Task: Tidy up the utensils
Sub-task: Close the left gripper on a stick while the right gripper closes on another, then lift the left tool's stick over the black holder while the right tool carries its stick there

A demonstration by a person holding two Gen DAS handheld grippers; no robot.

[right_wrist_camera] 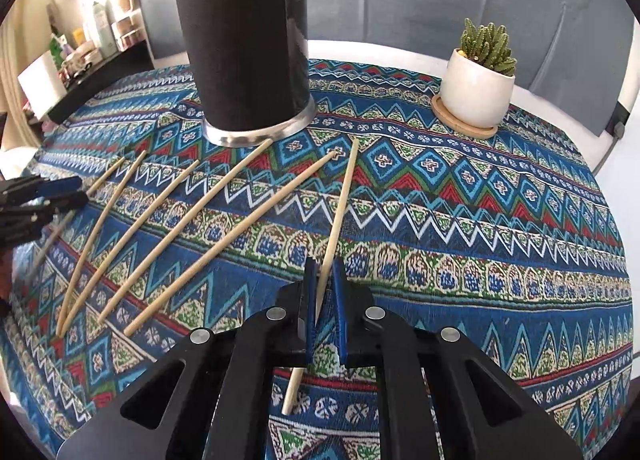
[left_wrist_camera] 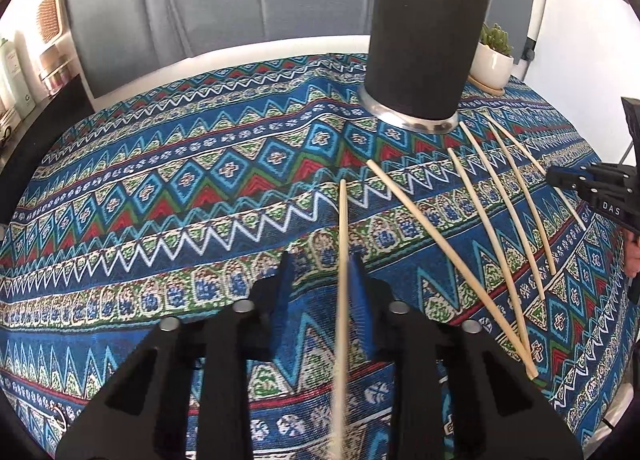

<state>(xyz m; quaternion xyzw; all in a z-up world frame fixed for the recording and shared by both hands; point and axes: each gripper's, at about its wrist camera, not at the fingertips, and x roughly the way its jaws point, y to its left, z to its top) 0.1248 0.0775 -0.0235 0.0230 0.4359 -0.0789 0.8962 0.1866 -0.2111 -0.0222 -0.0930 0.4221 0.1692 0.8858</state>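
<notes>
With jaws closed on one chopstick each, the left gripper (left_wrist_camera: 322,260) and right gripper (right_wrist_camera: 325,265) lift them off the table (right_wrist_camera: 480,220) for the black holder (right_wrist_camera: 244,40).

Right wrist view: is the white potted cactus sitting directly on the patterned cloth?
No, the white potted cactus stands on a round wooden coaster, which lies on the patterned cloth.
</notes>
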